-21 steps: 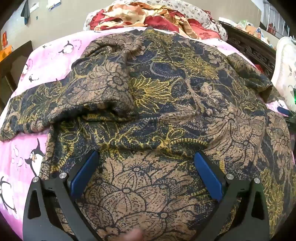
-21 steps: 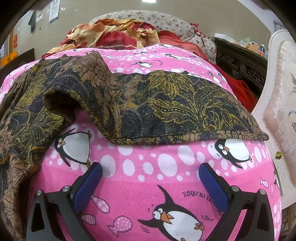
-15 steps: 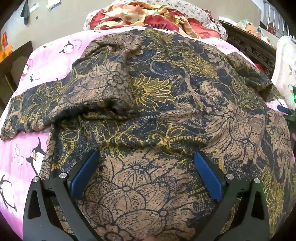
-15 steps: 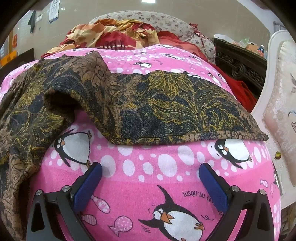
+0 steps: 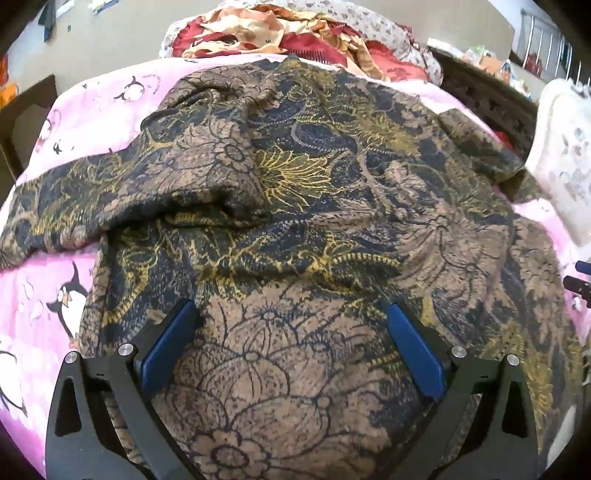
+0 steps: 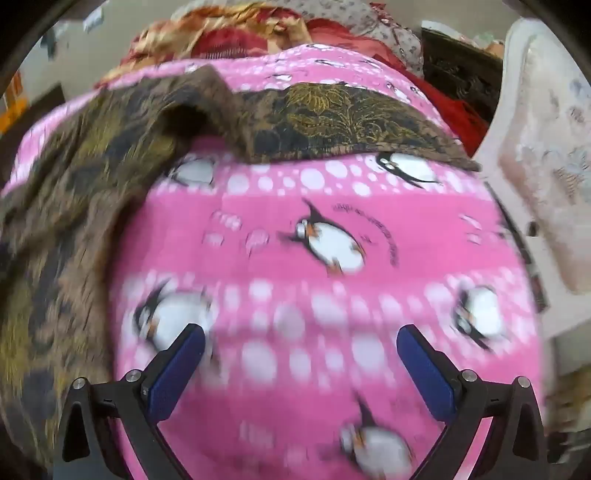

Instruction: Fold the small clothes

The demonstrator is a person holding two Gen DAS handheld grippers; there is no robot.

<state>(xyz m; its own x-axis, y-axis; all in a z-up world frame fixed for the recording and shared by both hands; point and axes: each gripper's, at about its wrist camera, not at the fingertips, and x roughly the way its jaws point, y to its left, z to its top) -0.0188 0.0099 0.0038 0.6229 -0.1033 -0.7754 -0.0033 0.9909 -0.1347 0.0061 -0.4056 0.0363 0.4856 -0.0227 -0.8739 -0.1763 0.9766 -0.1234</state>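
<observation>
1. The brown-and-gold floral garment (image 5: pixel 332 206) lies spread and rumpled on the pink penguin bedsheet (image 6: pixel 314 229).
2. The left gripper (image 5: pixel 291 314) hangs over its near part, jaws wide apart, gripping nothing.
3. The right gripper (image 6: pixel 301 339) is spread just as wide over bare sheet; that view is blurred, so it seems clear of the cloth.
4. A red-and-cream bedding heap (image 5: pixel 280 33) lies beyond.
</observation>
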